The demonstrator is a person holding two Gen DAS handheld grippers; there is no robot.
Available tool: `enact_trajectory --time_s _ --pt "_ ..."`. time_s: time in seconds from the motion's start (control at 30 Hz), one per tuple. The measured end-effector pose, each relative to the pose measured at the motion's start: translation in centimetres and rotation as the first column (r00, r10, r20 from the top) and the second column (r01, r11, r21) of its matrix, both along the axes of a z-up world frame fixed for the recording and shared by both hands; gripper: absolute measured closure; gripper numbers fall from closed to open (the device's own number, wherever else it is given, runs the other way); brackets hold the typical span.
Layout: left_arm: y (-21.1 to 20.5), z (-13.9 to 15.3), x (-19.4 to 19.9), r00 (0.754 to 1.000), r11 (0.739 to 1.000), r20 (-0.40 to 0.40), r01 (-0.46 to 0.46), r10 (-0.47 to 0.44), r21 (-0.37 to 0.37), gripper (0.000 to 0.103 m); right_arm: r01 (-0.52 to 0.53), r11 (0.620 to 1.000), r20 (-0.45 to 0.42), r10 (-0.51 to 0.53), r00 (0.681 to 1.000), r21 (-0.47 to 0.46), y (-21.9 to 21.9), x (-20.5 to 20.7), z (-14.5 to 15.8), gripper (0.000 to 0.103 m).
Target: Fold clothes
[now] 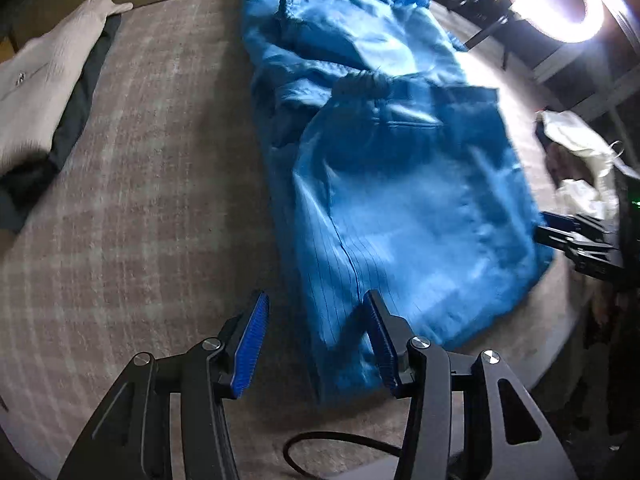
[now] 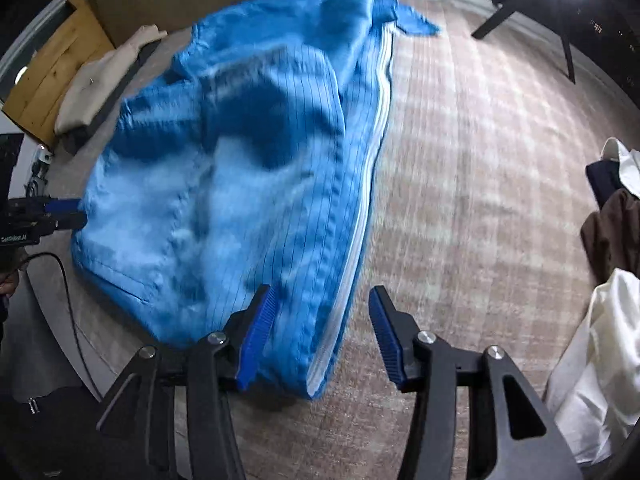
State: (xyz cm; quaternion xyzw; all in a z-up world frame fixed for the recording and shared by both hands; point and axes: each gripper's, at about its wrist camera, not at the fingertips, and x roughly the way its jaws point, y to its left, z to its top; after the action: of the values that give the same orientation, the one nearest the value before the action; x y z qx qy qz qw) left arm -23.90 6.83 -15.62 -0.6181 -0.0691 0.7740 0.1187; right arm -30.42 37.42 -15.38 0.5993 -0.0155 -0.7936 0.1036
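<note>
A bright blue jacket [image 1: 384, 168] with thin dark stripes lies partly folded on the plaid-covered table [image 1: 160, 184]. It also shows in the right wrist view [image 2: 240, 184], with a white zipper edge along its right side. My left gripper [image 1: 316, 344] is open, its jaws either side of the jacket's near corner, holding nothing. My right gripper [image 2: 320, 336] is open over the jacket's near zipper corner, holding nothing. The right gripper also appears at the jacket's right edge in the left wrist view [image 1: 568, 232]. The left gripper appears at the jacket's left edge in the right wrist view [image 2: 60, 212].
A folded beige garment on a dark one [image 1: 44, 92] lies at the table's far left. A pile of white and brown clothes [image 2: 608, 280] sits at the right. A ring light [image 1: 560, 0] glares at the far right. A black cable [image 1: 340, 448] loops near the front edge.
</note>
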Motion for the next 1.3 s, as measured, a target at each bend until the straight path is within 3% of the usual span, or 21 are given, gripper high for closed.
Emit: enact_trajectory --time_s 0.07,0.1,0.17,0.27,0.37,0.47,0.5,0.57,0.63,0.77,0.87,1.0,1.03,1.07,1.13,1.2,1.3 --pt "0.3 -0.6 -0.2 1.0 1.0 0.006 0.008 -0.008 -0.002 0.065 -0.011 0.999 0.016 0.012 1.0 -0.047 0.1 0.3 -0.4 0.067" --pt "0.5 -0.8 -0.4 1.0 1.0 0.007 0.015 -0.015 0.008 0.072 -0.018 0.996 0.022 0.02 1.0 -0.082 0.2 0.4 -0.6 0.086" --pt "0.8 -0.8 -0.4 0.999 0.999 0.005 0.033 -0.034 0.018 0.089 -0.033 0.993 0.033 0.037 0.999 -0.117 0.3 0.8 -0.5 0.091" --pt "0.7 -0.5 -0.1 0.998 0.997 0.013 0.057 -0.058 0.042 0.096 -0.055 0.982 0.064 0.068 0.996 -0.181 0.6 1.9 -0.2 0.096" --pt "0.2 -0.3 0.3 0.997 0.996 0.027 0.065 -0.066 0.061 0.095 -0.072 0.983 0.093 0.089 0.992 -0.169 0.8 3.0 0.2 0.096" --pt "-0.6 -0.6 0.4 0.997 0.998 0.045 0.058 -0.059 0.031 0.087 -0.072 0.993 0.126 0.084 0.988 -0.098 0.9 2.8 0.5 0.078" --pt "-1.0 -0.4 0.5 0.998 0.999 0.043 0.051 -0.051 0.02 0.087 -0.072 0.996 0.106 0.078 0.991 -0.059 1.0 2.5 1.3 0.072" --pt "-1.4 1.0 0.5 0.999 0.999 0.001 0.045 -0.045 0.006 0.087 -0.066 0.998 0.013 0.066 0.998 -0.008 1.2 2.0 4.0 0.072" --pt "-1.7 2.9 0.3 0.997 0.999 -0.057 0.042 -0.042 -0.011 0.087 -0.069 0.997 -0.079 0.067 0.995 -0.029 1.4 1.4 6.1 0.071" --pt "1.1 5.0 -2.3 0.982 0.988 -0.138 0.137 -0.127 0.066 0.083 -0.146 0.989 -0.194 0.138 0.971 -0.027 -0.9 -2.6 7.0 0.071" --pt "4.2 4.1 -5.0 0.974 0.972 -0.146 0.191 -0.171 0.135 0.083 -0.164 0.986 -0.164 0.159 0.973 -0.019 -3.0 -6.1 4.4 0.071" --pt "6.3 0.2 -9.0 0.986 0.992 -0.121 0.122 -0.116 0.036 0.084 -0.136 0.99 -0.087 0.133 0.987 -0.029 -3.3 -9.7 0.4 0.071" --pt "5.7 -0.7 -9.3 0.99 0.994 -0.106 0.096 -0.09 0.05 0.097 -0.115 0.993 -0.066 0.113 0.991 -0.022 -2.7 -10.2 -0.5 0.073" --pt "5.2 -1.5 -9.7 0.994 0.995 -0.09 0.07 -0.064 0.064 0.101 -0.081 0.996 -0.041 0.08 0.996 -0.044 -1.7 -10.4 -1.3 0.074" --pt "4.3 -2.4 -9.8 0.997 0.993 -0.074 0.03 -0.022 0.112 0.101 -0.072 0.995 -0.035 0.07 0.997 -0.072 -0.9 -10.1 -1.2 0.075" --pt "4.4 -1.7 -9.2 0.996 0.993 -0.084 0.052 -0.043 0.103 0.102 -0.086 0.995 -0.026 0.085 0.996 -0.056 -0.9 -9.8 -1.0 0.075" --pt "4.1 0.6 -7.4 0.991 0.995 -0.114 0.076 -0.068 0.068 0.088 -0.092 0.995 -0.033 0.091 0.995 -0.033 -0.7 -8.4 0.8 0.074"
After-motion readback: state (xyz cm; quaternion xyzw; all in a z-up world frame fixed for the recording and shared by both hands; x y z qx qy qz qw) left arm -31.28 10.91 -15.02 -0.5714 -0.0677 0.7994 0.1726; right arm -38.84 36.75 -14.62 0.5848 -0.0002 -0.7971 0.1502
